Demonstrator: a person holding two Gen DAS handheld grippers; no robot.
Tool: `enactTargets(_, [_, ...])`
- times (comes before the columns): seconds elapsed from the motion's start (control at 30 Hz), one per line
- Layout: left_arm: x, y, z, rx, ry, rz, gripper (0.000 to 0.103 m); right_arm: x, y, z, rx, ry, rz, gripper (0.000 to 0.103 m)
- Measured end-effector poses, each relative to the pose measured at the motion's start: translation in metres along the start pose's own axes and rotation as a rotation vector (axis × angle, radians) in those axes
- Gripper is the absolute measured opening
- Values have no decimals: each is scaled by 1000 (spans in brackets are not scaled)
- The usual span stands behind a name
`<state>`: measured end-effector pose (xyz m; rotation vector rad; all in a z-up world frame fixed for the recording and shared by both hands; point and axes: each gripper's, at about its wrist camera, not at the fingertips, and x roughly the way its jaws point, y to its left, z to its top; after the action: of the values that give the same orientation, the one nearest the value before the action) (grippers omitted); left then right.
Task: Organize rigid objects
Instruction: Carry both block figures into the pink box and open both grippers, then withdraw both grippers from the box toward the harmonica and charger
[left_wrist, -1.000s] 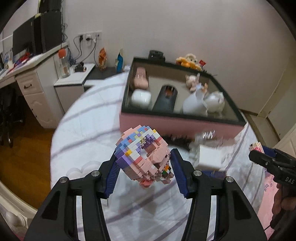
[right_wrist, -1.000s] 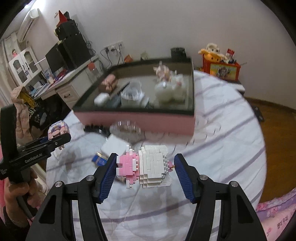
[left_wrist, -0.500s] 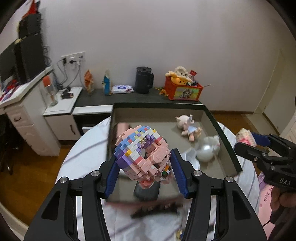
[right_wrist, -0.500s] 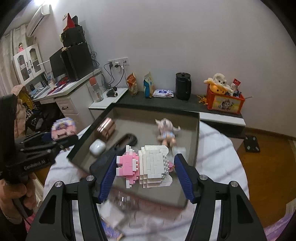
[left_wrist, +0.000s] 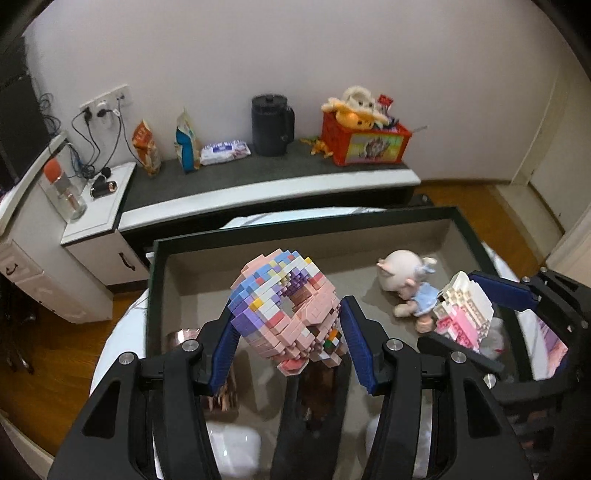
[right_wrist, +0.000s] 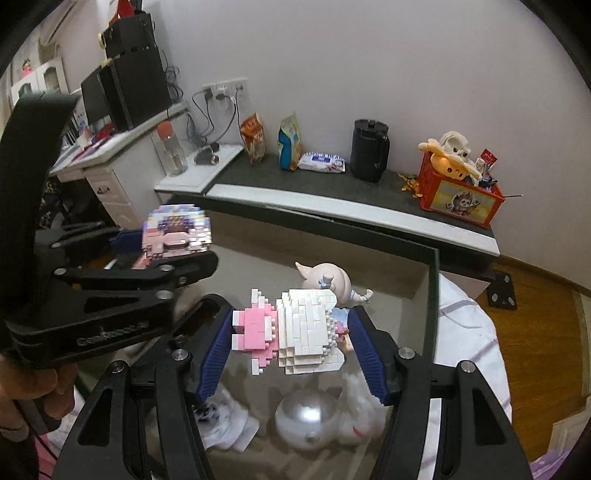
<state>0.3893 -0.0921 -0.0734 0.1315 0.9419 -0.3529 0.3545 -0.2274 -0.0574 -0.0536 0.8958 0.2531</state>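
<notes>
My left gripper (left_wrist: 286, 343) is shut on a pink, purple and blue brick figure (left_wrist: 284, 310) and holds it above the left part of the dark-rimmed open box (left_wrist: 295, 230). My right gripper (right_wrist: 288, 349) is shut on a white and pink brick figure (right_wrist: 291, 332) and holds it above the box's right part (right_wrist: 432, 295). The right gripper with its figure (left_wrist: 465, 310) shows at the right of the left wrist view. The left gripper with its figure (right_wrist: 177, 230) shows at the left of the right wrist view.
Inside the box lie a small pig doll in a blue dress (left_wrist: 406, 284), a silvery round toy (right_wrist: 306, 419), a copper cup (left_wrist: 181, 338) and white items. Behind stand a low dark-topped cabinet (left_wrist: 258, 184) with a black kettle (left_wrist: 271, 125) and a red toy box (left_wrist: 362, 142).
Both grippers have moved forward from the table in front of the box to above its inside, and closer together. Both still hold their brick figures.
</notes>
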Motion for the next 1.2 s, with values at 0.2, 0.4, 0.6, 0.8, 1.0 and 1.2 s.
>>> enactTargets(0.2, [12, -5, 0, 29, 16, 103, 85, 11, 2, -1, -42, 19, -43, 64])
enactTargets(0.4, [-22, 12, -7, -37, -56, 115, 102, 0, 2, 0, -30, -4, -45, 86])
enactTargets(0.6, [-80, 20, -30, -80, -154, 122, 102, -29, 3, -8, 45, -41, -10, 103])
enactTargets(0.8, [-131, 26, -74, -133, -199, 107, 103, -73, 5, -38, 108, -89, 35, 103])
enactTargets(1.0, [-159, 23, -132, -184, -180, 94, 103, -106, 15, -83, 146, -102, 56, 103])
enactTargets(1.2, [-175, 10, -181, -237, -165, 84, 103, -127, 27, -123, 174, -96, 65, 103])
